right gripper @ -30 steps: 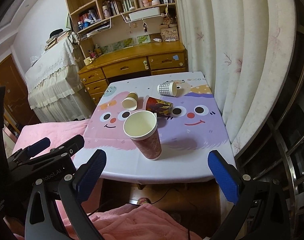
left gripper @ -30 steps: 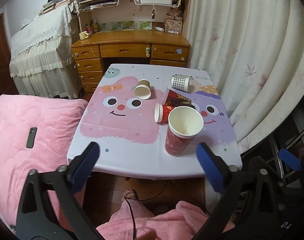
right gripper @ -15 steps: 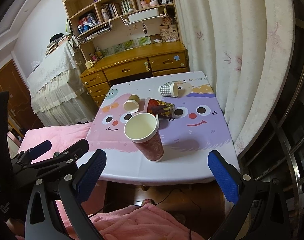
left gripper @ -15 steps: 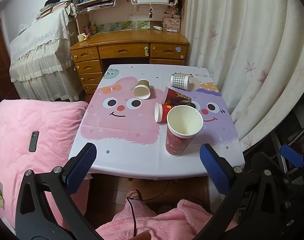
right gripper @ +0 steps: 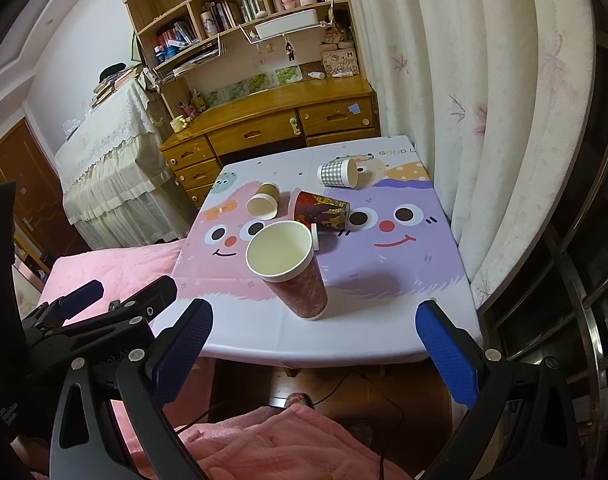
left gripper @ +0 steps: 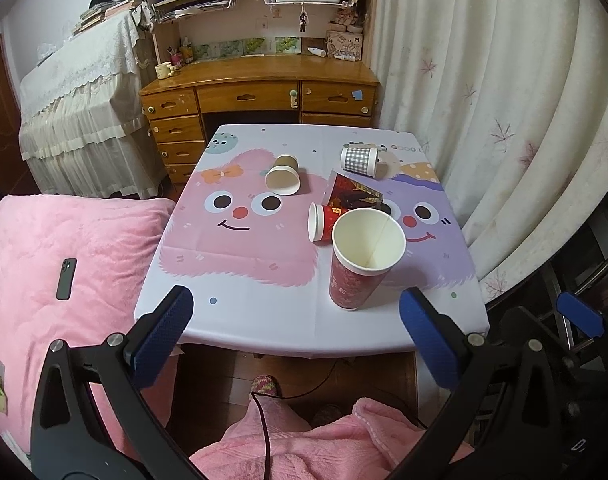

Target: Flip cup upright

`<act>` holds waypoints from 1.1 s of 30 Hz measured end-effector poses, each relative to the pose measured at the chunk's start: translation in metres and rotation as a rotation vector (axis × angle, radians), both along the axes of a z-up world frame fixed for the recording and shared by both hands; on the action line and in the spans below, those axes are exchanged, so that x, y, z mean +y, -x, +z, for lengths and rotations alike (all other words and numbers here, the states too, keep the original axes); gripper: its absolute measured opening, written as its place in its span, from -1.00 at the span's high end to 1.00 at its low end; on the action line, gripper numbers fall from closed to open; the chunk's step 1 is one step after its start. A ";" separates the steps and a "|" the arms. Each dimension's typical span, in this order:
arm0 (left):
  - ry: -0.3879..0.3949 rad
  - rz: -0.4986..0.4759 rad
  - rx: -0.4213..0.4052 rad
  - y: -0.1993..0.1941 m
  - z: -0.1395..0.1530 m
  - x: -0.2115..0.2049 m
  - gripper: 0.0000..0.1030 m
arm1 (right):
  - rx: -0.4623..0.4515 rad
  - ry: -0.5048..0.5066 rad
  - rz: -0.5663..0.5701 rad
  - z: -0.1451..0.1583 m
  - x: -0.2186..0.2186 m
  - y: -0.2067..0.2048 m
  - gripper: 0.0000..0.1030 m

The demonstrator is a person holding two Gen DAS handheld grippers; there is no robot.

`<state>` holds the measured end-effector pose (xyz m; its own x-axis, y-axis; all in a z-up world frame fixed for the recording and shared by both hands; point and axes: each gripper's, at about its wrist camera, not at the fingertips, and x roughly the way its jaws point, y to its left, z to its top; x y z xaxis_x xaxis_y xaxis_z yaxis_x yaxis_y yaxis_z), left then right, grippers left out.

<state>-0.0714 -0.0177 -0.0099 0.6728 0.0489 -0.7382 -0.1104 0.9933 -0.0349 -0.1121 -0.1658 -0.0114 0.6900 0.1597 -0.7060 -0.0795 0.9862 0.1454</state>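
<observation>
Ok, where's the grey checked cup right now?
The grey checked cup lies on its side at the table's far right corner near the curtain, beyond the dark patterned cup.

Your upright cup (left gripper: 360, 268): matt paper. Tablecloth (left gripper: 239, 280): smooth, faint sheen. Desk (left gripper: 259, 76): glossy varnished wood. Blanket (left gripper: 43, 240): fuzzy cloth.

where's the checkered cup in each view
Left wrist: the checkered cup lies on its side at the table's far right, upper centre-right of the picture.
Right wrist: the same cup lies at the far end, just right of centre, mouth toward the curtain.
Shared landmark: the upright red cup standing near the front edge.
</observation>
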 end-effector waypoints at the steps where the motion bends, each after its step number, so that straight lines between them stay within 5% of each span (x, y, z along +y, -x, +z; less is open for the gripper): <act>1: -0.002 0.001 -0.001 0.000 0.000 -0.001 -0.98 | 0.001 -0.002 0.000 0.000 0.000 0.000 -0.99; 33: -0.004 -0.016 0.015 -0.005 -0.006 -0.001 -0.98 | 0.021 -0.022 -0.008 -0.014 0.003 -0.004 -0.99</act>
